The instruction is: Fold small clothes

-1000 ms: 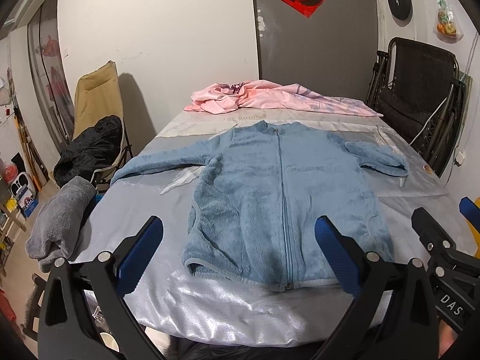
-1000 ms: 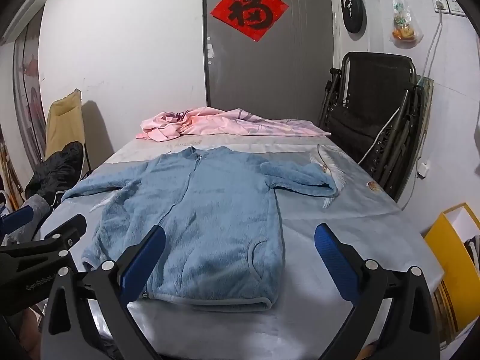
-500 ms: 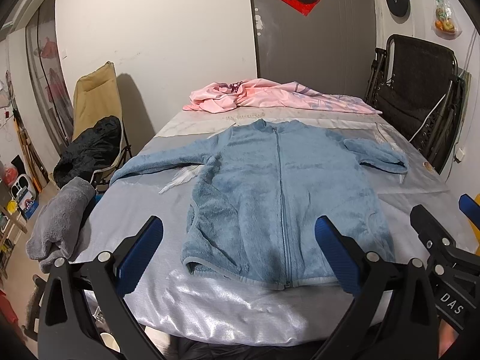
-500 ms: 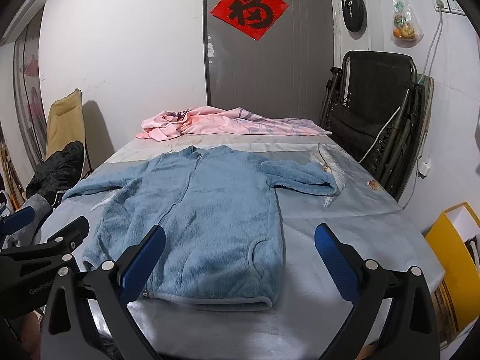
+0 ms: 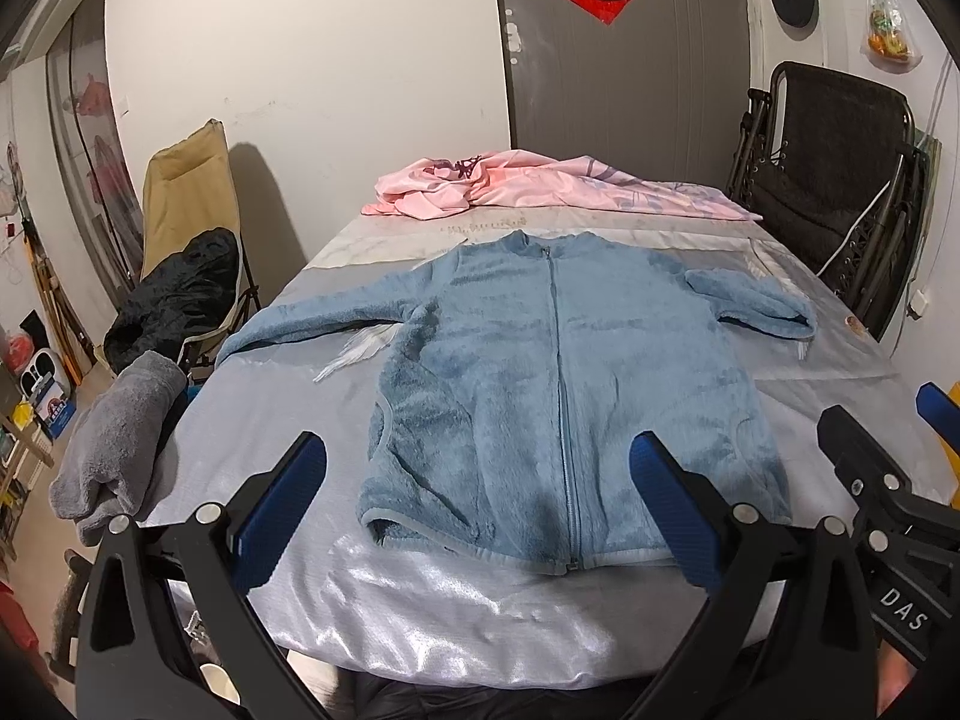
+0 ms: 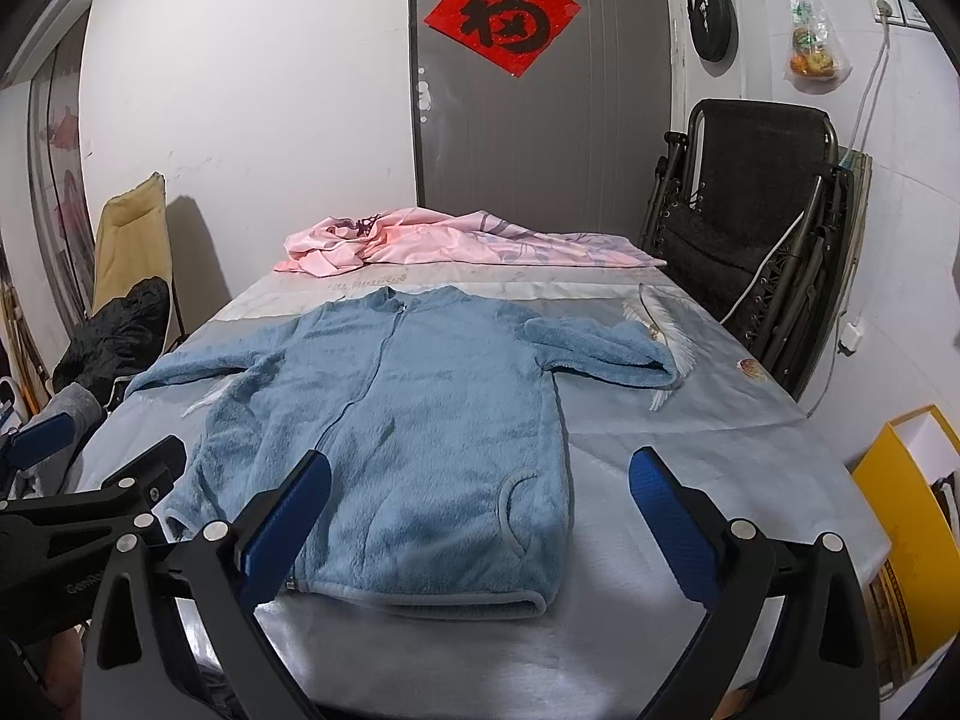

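A small blue fleece jacket (image 5: pixel 558 372) (image 6: pixel 408 438) lies flat and zipped on the grey-covered table (image 5: pixel 252 420), collar toward the far wall. Its left sleeve stretches out to the table's left edge; the right sleeve (image 6: pixel 600 348) is bent back on itself. My left gripper (image 5: pixel 477 480) hovers open above the near edge, level with the jacket's hem, nothing between its blue pads. My right gripper (image 6: pixel 480 492) is also open and empty, over the hem's right corner and the bare cover beside it. Each gripper shows at the edge of the other's view.
A pink garment (image 5: pixel 540 192) lies crumpled at the table's far end. A grey towel (image 5: pixel 120 438) hangs off the left edge by a tan chair with a black coat (image 5: pixel 174 288). A folded black recliner (image 6: pixel 756 240) stands right, a yellow box (image 6: pixel 912 528) below it.
Both grippers stay open and almost still. The left wrist view has drifted slightly, so the jacket sits a little higher and nearer centre in it.
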Demonstrator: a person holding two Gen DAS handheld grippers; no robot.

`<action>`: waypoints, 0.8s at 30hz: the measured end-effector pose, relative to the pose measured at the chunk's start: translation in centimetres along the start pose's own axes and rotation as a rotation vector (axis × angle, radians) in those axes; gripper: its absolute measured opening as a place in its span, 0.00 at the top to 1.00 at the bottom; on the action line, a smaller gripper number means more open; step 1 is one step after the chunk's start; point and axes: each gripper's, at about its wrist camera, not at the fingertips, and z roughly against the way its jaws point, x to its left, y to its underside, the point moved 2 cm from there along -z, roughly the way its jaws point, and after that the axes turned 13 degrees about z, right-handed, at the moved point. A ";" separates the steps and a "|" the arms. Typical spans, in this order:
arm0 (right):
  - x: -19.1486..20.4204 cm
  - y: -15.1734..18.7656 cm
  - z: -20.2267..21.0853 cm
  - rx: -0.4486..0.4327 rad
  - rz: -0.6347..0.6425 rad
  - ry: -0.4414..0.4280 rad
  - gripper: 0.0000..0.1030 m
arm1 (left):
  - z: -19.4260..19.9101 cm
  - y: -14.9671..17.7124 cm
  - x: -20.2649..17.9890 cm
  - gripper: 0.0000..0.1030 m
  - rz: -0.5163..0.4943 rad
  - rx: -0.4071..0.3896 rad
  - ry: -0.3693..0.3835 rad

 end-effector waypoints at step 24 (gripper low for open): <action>-0.1 -0.2 0.1 0.011 0.007 -0.003 0.03 | -0.2 0.3 -0.3 0.04 -0.001 0.012 0.004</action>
